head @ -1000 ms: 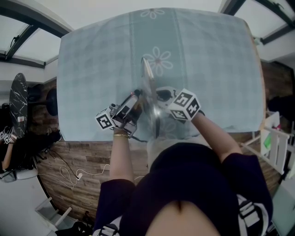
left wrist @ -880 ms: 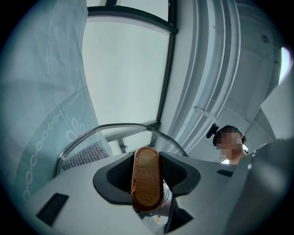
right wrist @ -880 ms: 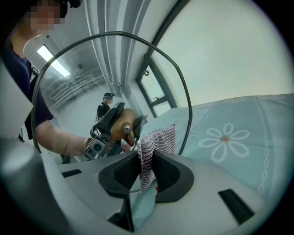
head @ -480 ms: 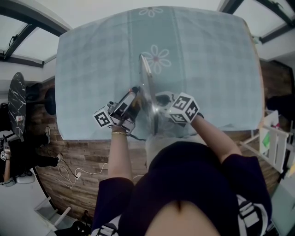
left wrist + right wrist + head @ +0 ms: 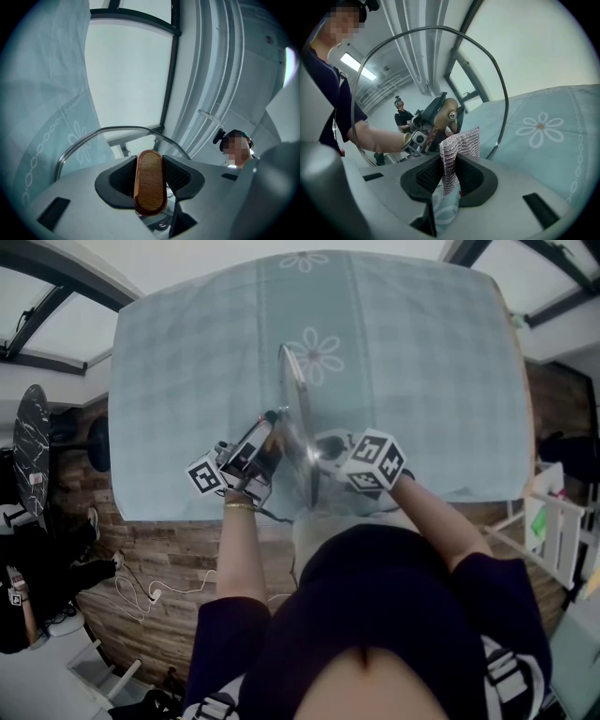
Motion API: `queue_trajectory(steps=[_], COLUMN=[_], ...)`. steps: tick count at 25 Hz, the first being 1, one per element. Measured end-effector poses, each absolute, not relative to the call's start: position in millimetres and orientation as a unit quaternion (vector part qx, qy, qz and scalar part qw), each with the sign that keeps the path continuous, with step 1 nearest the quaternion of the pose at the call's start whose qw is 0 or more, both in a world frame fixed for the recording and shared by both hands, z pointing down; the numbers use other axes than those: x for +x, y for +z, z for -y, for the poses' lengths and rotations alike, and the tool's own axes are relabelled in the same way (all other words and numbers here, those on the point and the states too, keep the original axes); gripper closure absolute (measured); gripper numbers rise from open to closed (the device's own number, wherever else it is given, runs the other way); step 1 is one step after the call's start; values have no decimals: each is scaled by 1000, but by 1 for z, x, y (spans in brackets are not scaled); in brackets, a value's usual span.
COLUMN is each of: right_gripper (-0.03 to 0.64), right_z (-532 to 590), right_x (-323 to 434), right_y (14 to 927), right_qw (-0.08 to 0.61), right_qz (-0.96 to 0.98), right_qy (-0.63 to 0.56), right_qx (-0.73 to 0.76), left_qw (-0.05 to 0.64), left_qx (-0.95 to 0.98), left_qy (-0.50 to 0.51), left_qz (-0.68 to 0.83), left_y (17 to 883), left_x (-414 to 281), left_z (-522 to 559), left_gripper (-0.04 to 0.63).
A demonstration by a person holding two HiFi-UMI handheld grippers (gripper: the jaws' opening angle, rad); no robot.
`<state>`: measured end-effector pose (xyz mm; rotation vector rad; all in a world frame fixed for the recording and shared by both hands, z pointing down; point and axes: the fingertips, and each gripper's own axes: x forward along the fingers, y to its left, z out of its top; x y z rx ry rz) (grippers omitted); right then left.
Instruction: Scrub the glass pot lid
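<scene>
Head view: where is the glass pot lid (image 5: pixel 298 423)?

— It stands upright on its edge between the two grippers, above the pale blue flowered tablecloth (image 5: pixel 422 362). The left gripper (image 5: pixel 270 429) meets one face of it. The right gripper (image 5: pixel 326 444) comes at the opposite face, close beside it. Whether the lid's lower edge rests on the cloth cannot be told from here.

Left gripper view: what do its jaws have?

— They are closed on the lid's wooden knob (image 5: pixel 150 185), with one ribbed pad pressed to each side of it. The glass dome and its metal rim (image 5: pixel 79 145) rise just beyond the jaws. The tablecloth fills the picture to the gripper's left.

Right gripper view: and that one?

— Its jaws stand only narrowly apart, pinching a silvery mesh scrubbing cloth (image 5: pixel 461 143). The cloth's free end sticks up past the tips. The lid is straight ahead of the gripper, showing its underside, and its rim arcs overhead and down to the gripper's right. The free end sits at the glass just below the knob's screw (image 5: pixel 451 115), though it is unclear whether the two touch. Through the glass, the left gripper shows on the far side, clamped on the knob. The tablecloth with a white flower (image 5: pixel 540 125) lies to the gripper's right.
</scene>
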<state>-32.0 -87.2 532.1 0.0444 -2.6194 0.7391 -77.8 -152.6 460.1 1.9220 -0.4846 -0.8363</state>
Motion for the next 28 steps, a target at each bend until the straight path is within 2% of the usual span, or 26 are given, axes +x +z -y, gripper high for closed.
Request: queue_trajectory(steps=[28], right_gripper=[535], right_z=[45], right_x=[-7], right_y=[506], right_qw=[204], right_qz=[940], right_qy=[271], right_qx=[-38], left_qw=[468], left_qx=[789], left_qy=[-332], left_qz=[218], left_y=[458], left_x=[-76], left_z=[152], left_gripper=[428])
